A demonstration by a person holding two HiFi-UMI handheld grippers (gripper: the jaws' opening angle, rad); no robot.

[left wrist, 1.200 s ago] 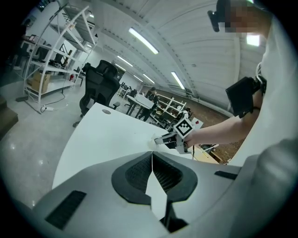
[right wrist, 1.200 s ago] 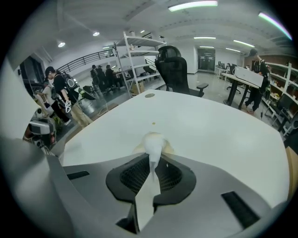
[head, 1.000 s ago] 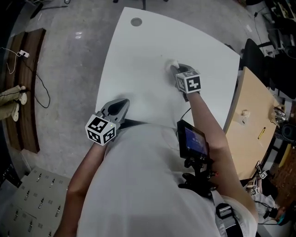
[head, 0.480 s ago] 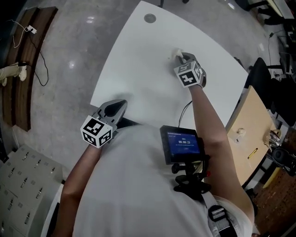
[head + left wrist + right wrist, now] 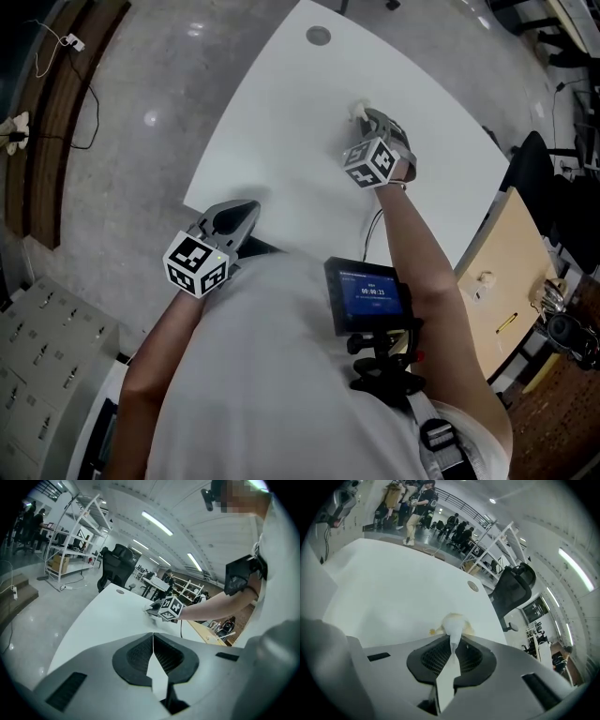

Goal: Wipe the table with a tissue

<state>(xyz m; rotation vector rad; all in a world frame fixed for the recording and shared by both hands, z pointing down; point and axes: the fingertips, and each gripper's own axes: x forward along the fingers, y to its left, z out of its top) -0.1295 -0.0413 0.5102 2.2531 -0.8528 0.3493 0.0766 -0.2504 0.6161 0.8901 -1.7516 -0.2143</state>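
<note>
Near the cable hole (image 5: 318,36), on the desk (image 5: 272,131): crumpled tissue (image 5: 453,623) was clamped in the right gripper (image 5: 367,120), protruding ahead of its tips onto the surface. Left gripper (image 5: 236,218) sat closed, empty, farther off.

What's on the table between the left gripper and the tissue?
Nothing: only bare white table lies between the left gripper and the tissue, as the head view shows.

We find open counter (image 5: 272,141) across the frame's middle and left; the right tongs (image 5: 364,114) with their tissue (image 5: 356,108) stand upper centre, a grommet (image 5: 318,36) at top.
</note>
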